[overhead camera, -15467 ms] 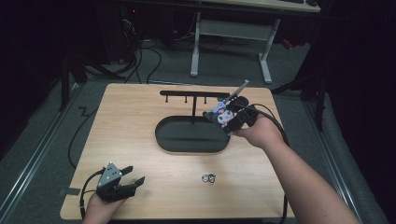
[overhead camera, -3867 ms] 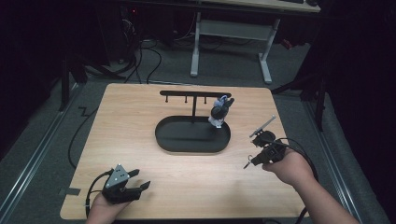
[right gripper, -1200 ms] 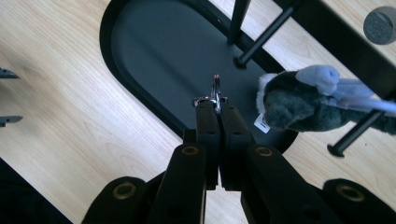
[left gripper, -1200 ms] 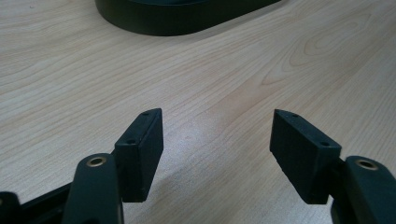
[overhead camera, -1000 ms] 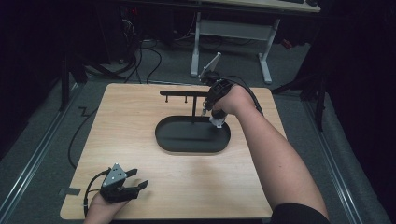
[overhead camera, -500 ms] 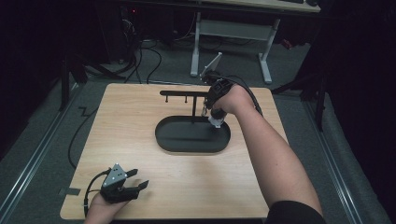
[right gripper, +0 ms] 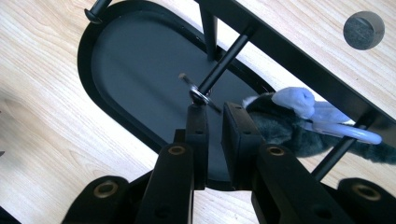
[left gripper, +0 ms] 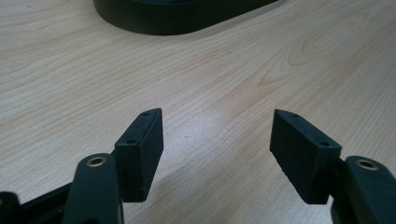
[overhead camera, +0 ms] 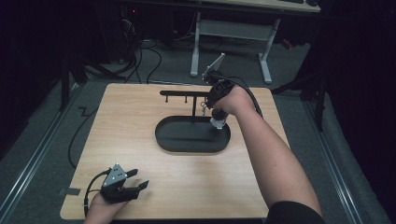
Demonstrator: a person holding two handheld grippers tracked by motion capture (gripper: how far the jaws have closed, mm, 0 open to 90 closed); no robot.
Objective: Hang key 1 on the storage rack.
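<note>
Table [overhead camera: 140, 116]: we use the black rack [overhead camera: 187, 93] standing on it as our landmark throughout.
Rack tray [right gripper: 140, 93]: oval base under the rack's bar; a grey plush keychain [right gripper: 280, 130] already hangs just beside the peg in use.
Right gripper [right gripper: 215, 112]: at the rack's peg — jaws have just been opening, now a narrow gap, released.
Left gripper [left gripper: 217, 135]: near the table's front edge, well apart from the rack, jaws wide, empty.
Key ring [right gripper: 200, 96]: hooked on the rack's peg [right gripper: 224, 60], touching it. We judge it light, stiff, slippery metal; pinch it flat across the loop.
Change: four seconds earlier the right gripper was out beside the rack, not at its peg.
</note>
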